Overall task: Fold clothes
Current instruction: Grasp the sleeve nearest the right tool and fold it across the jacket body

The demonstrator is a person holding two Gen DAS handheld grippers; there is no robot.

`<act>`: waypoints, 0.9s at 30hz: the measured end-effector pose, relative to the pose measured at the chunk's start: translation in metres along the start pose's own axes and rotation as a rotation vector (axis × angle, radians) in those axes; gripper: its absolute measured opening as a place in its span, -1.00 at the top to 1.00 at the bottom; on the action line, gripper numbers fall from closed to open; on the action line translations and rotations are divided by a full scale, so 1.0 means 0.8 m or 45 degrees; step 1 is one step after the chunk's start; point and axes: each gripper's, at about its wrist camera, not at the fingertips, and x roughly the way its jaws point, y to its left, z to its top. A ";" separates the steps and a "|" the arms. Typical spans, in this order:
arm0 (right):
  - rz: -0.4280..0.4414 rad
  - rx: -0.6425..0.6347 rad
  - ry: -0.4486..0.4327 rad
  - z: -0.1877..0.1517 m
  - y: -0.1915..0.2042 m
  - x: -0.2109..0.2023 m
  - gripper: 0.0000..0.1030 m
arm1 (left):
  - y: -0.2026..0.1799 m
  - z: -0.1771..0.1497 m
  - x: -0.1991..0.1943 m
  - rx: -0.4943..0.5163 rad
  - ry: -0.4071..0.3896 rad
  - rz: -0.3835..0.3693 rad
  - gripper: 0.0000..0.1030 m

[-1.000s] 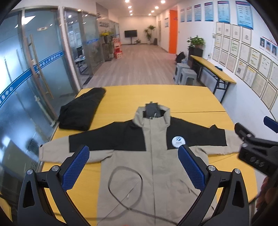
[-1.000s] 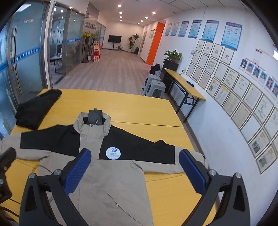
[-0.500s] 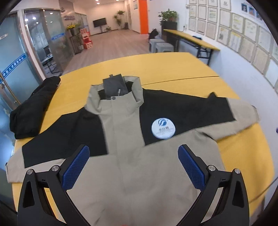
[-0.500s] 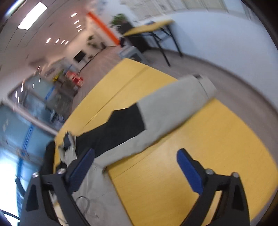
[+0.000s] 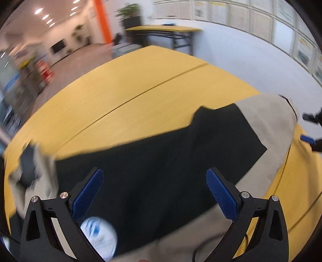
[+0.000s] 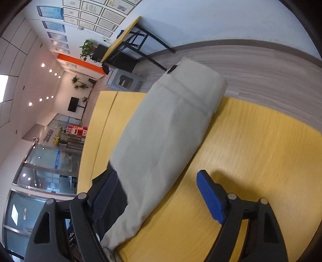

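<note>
Lying flat on yellow table (image 5: 140, 96): jacket (image 5: 161, 171), tan and black, white round badge (image 5: 100, 237) at 7 o'clock in left view. Left gripper (image 5: 155, 189) above black shoulder panel, jaws wide, nothing between pads. Right gripper (image 6: 157, 193) over tan sleeve (image 6: 167, 131), jaws closing, sleeve between fingers, pads not pressing it. Cuff (image 6: 197, 84) at 12 o'clock, overhanging table edge.

No legible text; round jacket badge (image 5: 99, 234) blurred; wall posters (image 6: 50, 12) too small.
</note>
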 end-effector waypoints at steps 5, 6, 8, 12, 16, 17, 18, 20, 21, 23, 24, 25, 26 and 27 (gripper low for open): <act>-0.013 0.071 -0.082 0.027 -0.020 0.018 -0.27 | -0.019 0.021 0.052 0.072 0.028 -0.020 -1.00; -0.024 0.072 -0.088 0.032 -0.023 0.021 -0.12 | -0.020 0.021 0.061 0.078 0.033 -0.035 -1.00; -0.051 0.071 -0.075 0.036 -0.030 0.032 0.61 | -0.023 0.019 0.077 0.095 0.051 -0.045 -1.00; -0.003 0.077 -0.094 0.041 -0.045 0.033 0.91 | -0.022 0.013 0.098 0.094 0.078 -0.062 -1.00; 0.114 0.020 -0.168 0.038 -0.036 0.003 0.98 | -0.017 0.007 0.107 0.072 0.064 -0.110 -1.00; 0.158 -0.016 -0.194 0.037 -0.024 -0.011 0.98 | -0.016 0.007 0.108 0.071 0.053 -0.129 -1.00; 0.192 -0.054 -0.218 0.035 -0.012 -0.026 0.98 | -0.015 0.006 0.108 0.071 0.044 -0.153 -1.00; 0.261 -0.127 -0.267 0.029 0.014 -0.058 0.99 | -0.012 0.005 0.109 0.071 0.028 -0.203 -1.00; 0.273 -0.161 -0.284 0.020 0.025 -0.075 0.99 | -0.011 0.006 0.111 0.066 0.021 -0.228 -1.00; 0.269 -0.210 -0.311 0.002 0.040 -0.105 0.99 | -0.009 0.008 0.115 0.046 0.002 -0.260 -1.00; 0.263 -0.204 -0.311 -0.004 0.038 -0.110 0.99 | -0.006 0.008 0.115 0.039 -0.010 -0.258 -1.00; 0.250 -0.185 -0.303 -0.010 0.030 -0.109 0.99 | -0.004 0.009 0.115 0.037 -0.016 -0.257 -1.00; 0.237 -0.166 -0.296 -0.015 0.021 -0.109 0.99 | -0.002 0.010 0.115 0.039 -0.011 -0.257 -1.00; 0.217 -0.150 -0.291 -0.016 0.011 -0.105 0.99 | 0.001 0.011 0.115 0.041 -0.002 -0.257 -1.00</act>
